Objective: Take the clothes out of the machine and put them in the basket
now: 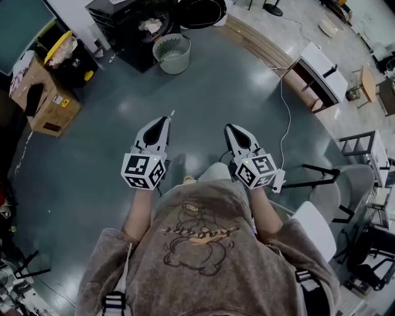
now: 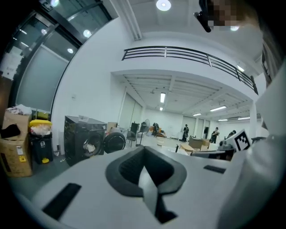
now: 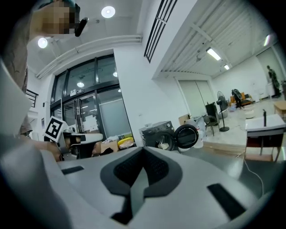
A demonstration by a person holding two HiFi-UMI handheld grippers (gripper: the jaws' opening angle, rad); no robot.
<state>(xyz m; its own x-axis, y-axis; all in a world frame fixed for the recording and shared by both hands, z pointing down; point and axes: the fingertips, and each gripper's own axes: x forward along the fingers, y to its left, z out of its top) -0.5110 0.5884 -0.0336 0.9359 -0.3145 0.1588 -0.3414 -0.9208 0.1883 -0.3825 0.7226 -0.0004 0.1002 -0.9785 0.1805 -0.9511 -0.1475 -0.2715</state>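
Across the grey floor (image 1: 203, 92), head view: clothes (image 1: 150, 26) lie inside the machine (image 1: 126, 37), basket (image 1: 172, 54) just beside it, cardboard box (image 1: 46, 99) at left. Left gripper view: left gripper (image 2: 144, 166) fingers clenched, empty. Right gripper view: right gripper (image 3: 142, 169) fingers likewise clenched, machine door (image 3: 187, 136) open.

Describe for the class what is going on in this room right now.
A person stands holding the left gripper and right gripper out in front, both jaws shut on nothing. Across the floor, well out of reach, the washing machine has its door open with clothes inside, and the basket stands beside it.
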